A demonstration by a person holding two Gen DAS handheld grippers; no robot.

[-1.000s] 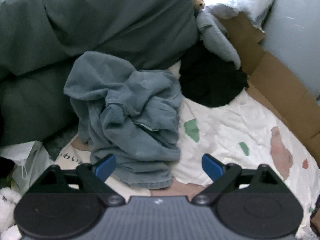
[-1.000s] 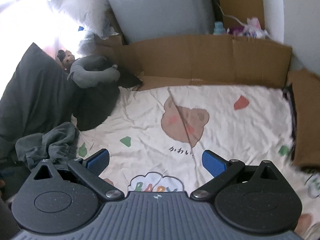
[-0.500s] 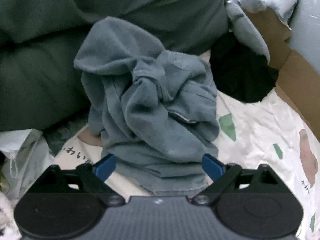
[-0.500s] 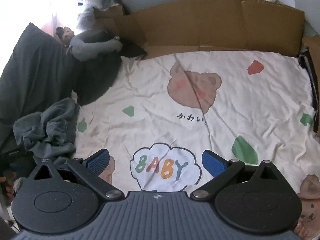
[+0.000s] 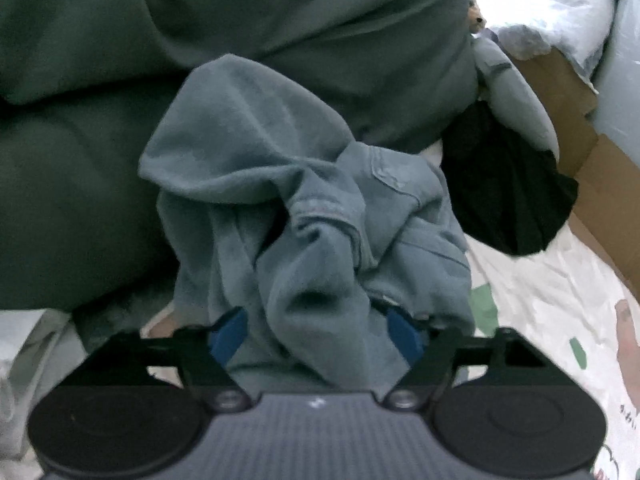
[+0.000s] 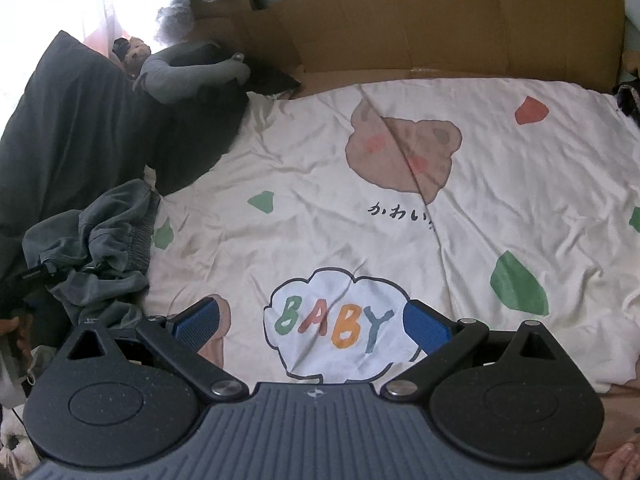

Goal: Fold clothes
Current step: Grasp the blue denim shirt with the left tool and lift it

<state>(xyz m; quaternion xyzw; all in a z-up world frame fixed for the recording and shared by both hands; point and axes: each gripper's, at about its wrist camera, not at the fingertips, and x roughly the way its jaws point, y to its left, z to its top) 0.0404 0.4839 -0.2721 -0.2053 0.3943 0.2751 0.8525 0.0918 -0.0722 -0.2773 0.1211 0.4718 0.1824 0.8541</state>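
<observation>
Right at the left edge of the bed lies a crumpled blue-grey garment (image 5: 304, 208), bunched in a heap with an elastic waistband showing in the right wrist view. It rests partly on the cream sheet (image 6: 400, 208) and leans against a big dark green duvet (image 5: 100, 100) behind it. The left gripper (image 5: 316, 332) is pushed into the near side of the heap, its blue fingers (image 5: 228, 334) spread apart with a fold of cloth sitting between them; they straddle the fabric and are not pinched on it. Just beside the garment, toward the far right in the left wrist view, sits a black piece of clothing (image 5: 508, 192) with a grey plush toy (image 5: 516, 96) draped over it. Brown cardboard (image 6: 440, 24) lines the far edge of the bed. The right gripper (image 6: 312, 324) hangs over the middle of the sheet, well apart from the garment, its jaws wide and empty above a cloud print reading "BABY" (image 6: 336, 320). Beyond that is a brown bear print (image 6: 404, 148).
</observation>
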